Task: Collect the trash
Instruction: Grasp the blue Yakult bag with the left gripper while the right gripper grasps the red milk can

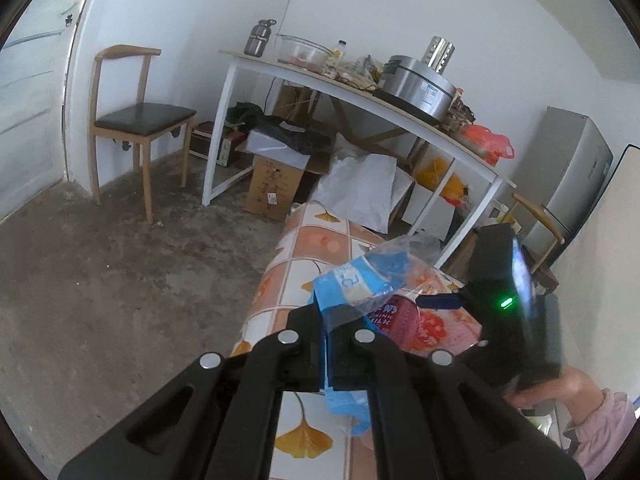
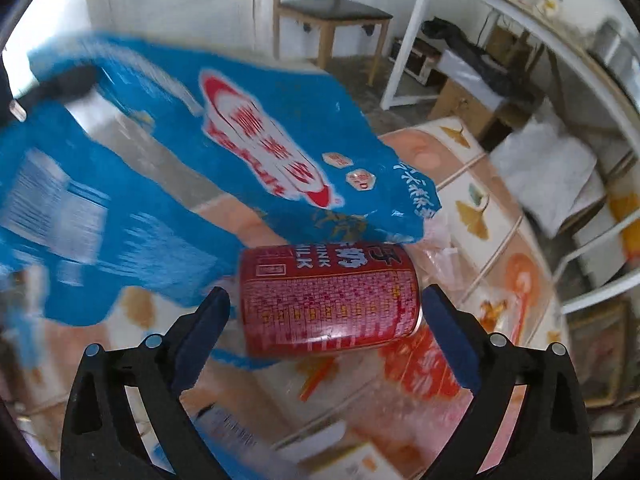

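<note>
Crinkled blue wrapper, cylindrical red can

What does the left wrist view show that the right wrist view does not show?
Only the left wrist view shows the left gripper, its jaws shut on the blue plastic bag, and the grey fridge. Only the right wrist view shows the right gripper, jaws open on either side of the red can without pressing it. Both show the bag, the can, the patterned tablecloth and the wooden chair.
</note>
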